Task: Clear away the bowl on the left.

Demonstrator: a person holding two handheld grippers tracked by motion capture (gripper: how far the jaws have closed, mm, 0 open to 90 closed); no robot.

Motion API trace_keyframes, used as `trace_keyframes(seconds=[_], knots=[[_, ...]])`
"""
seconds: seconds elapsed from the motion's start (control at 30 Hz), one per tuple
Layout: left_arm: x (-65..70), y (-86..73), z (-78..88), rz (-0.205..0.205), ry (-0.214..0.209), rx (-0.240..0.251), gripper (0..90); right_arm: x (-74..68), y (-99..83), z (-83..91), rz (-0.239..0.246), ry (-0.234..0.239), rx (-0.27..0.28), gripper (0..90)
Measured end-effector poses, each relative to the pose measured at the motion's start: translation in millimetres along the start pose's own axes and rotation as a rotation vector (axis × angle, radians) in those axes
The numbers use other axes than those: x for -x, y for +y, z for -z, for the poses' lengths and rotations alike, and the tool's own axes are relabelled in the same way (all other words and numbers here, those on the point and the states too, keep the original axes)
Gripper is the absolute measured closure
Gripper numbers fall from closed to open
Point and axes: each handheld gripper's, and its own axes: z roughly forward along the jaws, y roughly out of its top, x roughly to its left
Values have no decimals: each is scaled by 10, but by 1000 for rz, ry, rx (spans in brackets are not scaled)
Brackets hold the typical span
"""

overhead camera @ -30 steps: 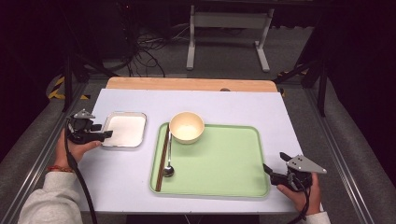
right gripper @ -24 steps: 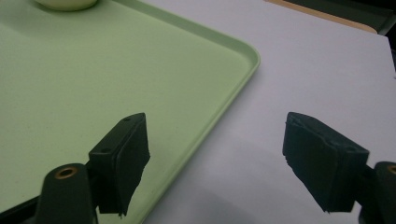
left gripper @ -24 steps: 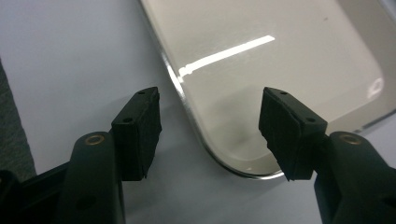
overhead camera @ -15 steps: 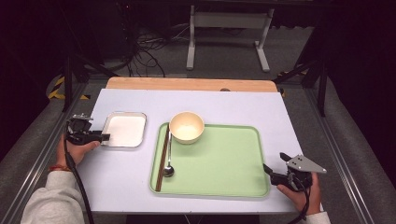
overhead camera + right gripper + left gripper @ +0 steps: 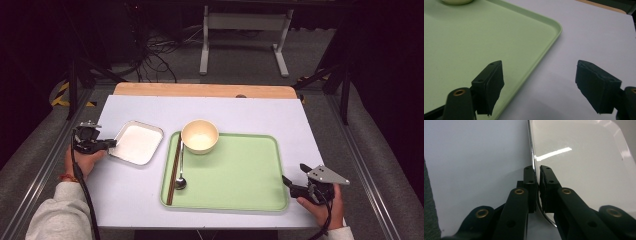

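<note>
Our left claw (image 5: 536, 173) has just been closing and now pinches the near-left rim of the shallow white rectangular metal tray (image 5: 584, 162), one jaw outside the chromed edge and one inside, a grip that likely suits lifting or sliding it. From above, that small tray (image 5: 136, 143) lies on the pale lavender table (image 5: 250, 112), just left of the large light-green plastic tray (image 5: 240, 175), which carries a cream bowl (image 5: 200, 135), brown chopsticks (image 5: 173, 170) and a metal spoon (image 5: 180, 175). Our right claw (image 5: 539, 87) gapes wide and empty, straddling the green tray's near-right corner (image 5: 554, 27), seemingly ready to steady it.
</note>
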Motion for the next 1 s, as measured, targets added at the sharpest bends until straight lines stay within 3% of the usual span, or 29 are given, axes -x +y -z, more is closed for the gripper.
trace_keyframes(seconds=[0.07,0.13,0.2,0.3,0.43,0.63,1.0], knots=[[-30,-19,67,38,-49,85,885,2,2,-6,0,2,0,231],[-23,-21,81,35,-40,82,886,3,3,-10,0,3,-1,231],[-39,-49,112,63,-73,141,889,7,6,-20,-3,5,2,231],[-52,-78,138,83,-75,174,889,4,20,-28,-1,5,4,232],[-111,-122,189,130,-113,225,889,4,27,-38,-3,10,7,233],[-107,-145,265,147,-163,276,889,14,40,-44,-10,10,18,234],[-27,-126,390,127,-191,335,889,8,56,-36,-8,10,30,236]])
